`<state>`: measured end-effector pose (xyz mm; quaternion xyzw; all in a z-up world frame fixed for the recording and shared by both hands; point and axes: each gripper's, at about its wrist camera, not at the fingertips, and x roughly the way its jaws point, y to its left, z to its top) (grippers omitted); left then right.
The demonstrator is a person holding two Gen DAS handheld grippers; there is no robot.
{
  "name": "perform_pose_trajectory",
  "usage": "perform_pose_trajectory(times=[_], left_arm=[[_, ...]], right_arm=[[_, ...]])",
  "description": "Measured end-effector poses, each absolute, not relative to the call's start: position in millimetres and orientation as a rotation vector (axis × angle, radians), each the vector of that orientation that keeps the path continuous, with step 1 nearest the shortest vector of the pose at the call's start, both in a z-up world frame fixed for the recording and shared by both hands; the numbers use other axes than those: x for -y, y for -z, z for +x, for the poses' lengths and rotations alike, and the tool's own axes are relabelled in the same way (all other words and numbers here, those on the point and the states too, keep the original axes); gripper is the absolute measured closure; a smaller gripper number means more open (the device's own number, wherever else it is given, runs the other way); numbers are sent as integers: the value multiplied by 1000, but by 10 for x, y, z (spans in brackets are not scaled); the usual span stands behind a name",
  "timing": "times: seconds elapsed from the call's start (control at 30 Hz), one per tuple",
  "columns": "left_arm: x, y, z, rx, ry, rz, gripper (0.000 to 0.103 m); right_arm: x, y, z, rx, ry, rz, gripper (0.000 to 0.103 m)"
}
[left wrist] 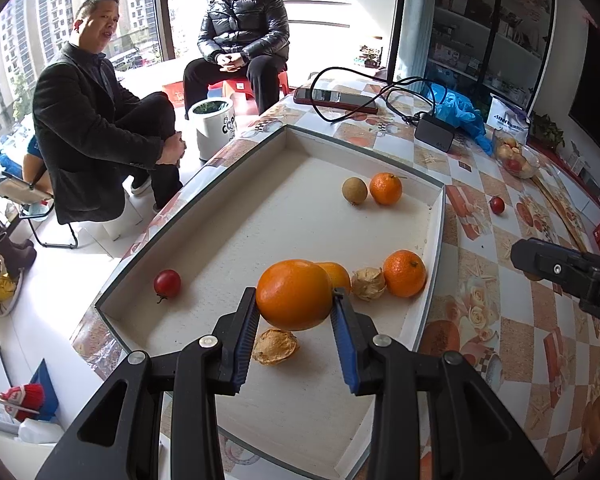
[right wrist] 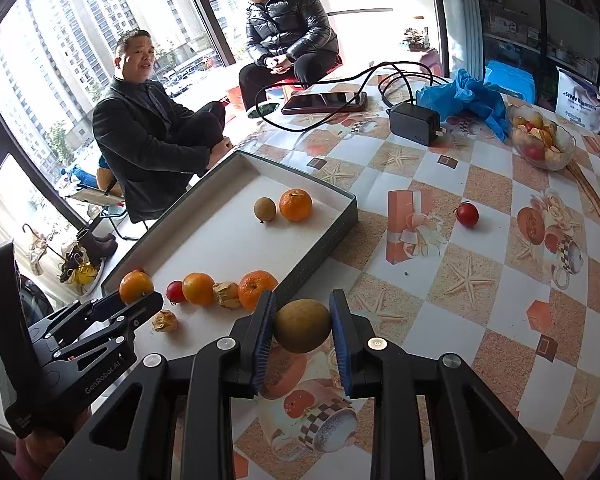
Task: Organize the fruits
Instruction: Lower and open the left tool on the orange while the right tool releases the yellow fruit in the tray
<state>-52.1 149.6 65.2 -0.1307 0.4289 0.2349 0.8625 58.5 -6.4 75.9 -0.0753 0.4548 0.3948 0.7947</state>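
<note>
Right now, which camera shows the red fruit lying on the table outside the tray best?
The right wrist view: the red fruit lies whole and unobstructed on the tablecloth, right of the tray. The left wrist view shows it smaller, near the frame's right side.

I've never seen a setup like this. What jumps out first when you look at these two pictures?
Each gripper is clamped on a fruit: the left gripper holds an orange over the white tray, and the right gripper holds a brown round fruit above the patterned tablecloth, just outside the tray. More oranges sit in the tray, and one red tomato lies alone on the cloth.
</note>
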Motion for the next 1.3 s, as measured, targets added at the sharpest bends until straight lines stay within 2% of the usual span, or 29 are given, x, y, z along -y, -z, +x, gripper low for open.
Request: perform_pose_trajectory(times=[1.3], left_arm=[[-1855,-427,-203,-956,-546,-287,64]], right_arm=[[-757,-461,878,-1148,-983,-115,74]])
